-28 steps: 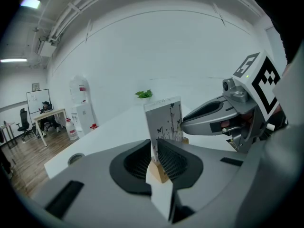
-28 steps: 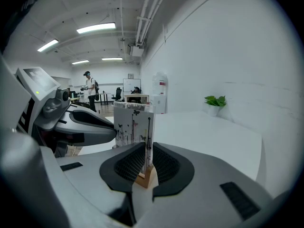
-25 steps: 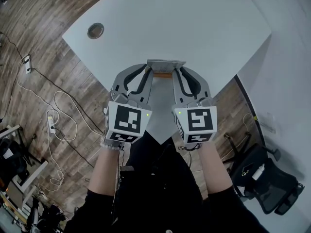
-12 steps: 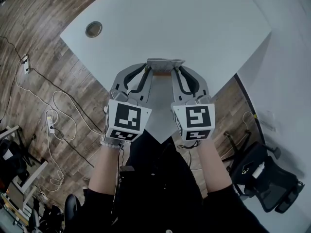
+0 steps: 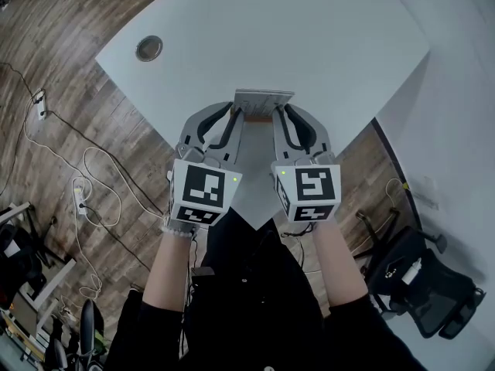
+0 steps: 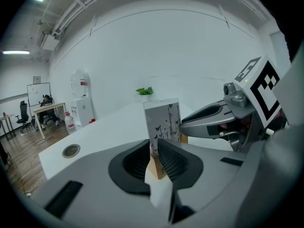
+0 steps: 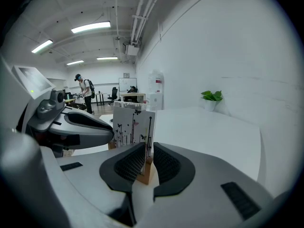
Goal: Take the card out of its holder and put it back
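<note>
- While both grippers sit almost where they were a second ago, card [image 5: 264,101] shows slightly more face above holder [image 5: 259,118].
- Right gripper [image 5: 281,114] has edged a touch left since then.
- Left gripper [image 5: 237,115]: fingers [image 6: 137,163] narrow, pressed on card's left edge. Holder's wood shows just below, between them.
- Right gripper: fingers [image 7: 166,167] narrow, pressed on card's right edge, with holder's end below.
- Card: upright, printed side toward the grippers. Whether its lower edge sits in the slot cannot be told.
- Holder: on tabletop [image 5: 309,37], close to the near corner, which points at the person under the grippers.
- Room: open tabletop runs from card to the far edges; grommet [image 5: 151,49] well apart, far left.
- Beyond the edges: floor [image 5: 100,130] left, wall [image 5: 456,114] right, chair [image 5: 425,292] lower right.
</note>
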Available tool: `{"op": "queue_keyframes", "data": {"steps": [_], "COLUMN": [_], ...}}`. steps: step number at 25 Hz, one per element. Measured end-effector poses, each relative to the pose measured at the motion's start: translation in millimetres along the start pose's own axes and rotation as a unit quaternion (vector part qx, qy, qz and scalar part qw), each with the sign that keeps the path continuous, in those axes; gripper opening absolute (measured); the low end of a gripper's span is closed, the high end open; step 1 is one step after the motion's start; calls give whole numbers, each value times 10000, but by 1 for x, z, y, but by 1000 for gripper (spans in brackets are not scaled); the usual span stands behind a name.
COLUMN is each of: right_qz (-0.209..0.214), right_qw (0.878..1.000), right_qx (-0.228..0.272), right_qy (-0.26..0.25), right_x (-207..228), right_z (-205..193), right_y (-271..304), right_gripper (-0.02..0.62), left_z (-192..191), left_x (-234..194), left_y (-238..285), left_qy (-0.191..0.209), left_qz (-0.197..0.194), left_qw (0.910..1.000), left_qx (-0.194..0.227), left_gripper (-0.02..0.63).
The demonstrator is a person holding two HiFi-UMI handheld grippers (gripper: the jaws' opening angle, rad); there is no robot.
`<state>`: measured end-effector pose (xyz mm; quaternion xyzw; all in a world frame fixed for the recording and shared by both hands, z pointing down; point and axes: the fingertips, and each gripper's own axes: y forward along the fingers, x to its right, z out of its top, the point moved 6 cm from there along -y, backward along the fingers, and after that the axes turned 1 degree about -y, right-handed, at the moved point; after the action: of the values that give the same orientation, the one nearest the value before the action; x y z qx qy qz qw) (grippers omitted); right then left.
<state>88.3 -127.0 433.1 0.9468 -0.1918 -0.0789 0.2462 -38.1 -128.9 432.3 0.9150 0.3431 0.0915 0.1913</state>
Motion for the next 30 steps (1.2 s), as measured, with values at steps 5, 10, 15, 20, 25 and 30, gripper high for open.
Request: {"op": "queue_keyframes", "data": {"steps": [5, 10, 15, 20, 25, 30], "right_qz": [30, -283, -172, 55, 203, 319], "right_qw": [9999, 9994, 9991, 9981, 9958, 9920], "right_qx": [19, 167, 344, 492, 726, 1028], "right_qy": [120, -92, -203, -354, -512, -661], "right_x": [1, 2, -4, -14, -20, -22], "right_z": [0, 9, 23, 39, 61, 85], "right_y": [-2, -17, -34, -53, -73, -98], "right_gripper": [83, 66, 51, 48, 48, 48], "left_z": [-2, 4, 21, 48, 78, 103], "left_x": [0, 1, 5, 12, 20, 31], "left_y": [-6, -19, -36, -56, -79, -102], "left_qy": [-76, -50, 103, 266, 268, 367], "left_qz": [48, 126, 162, 246, 273, 268], "left_qw": [10000, 9999, 9998, 9987, 9971, 9952], "left_qx": [23, 31, 87, 347, 657, 862], "left_gripper": [46, 46, 42, 27, 21, 20]}}
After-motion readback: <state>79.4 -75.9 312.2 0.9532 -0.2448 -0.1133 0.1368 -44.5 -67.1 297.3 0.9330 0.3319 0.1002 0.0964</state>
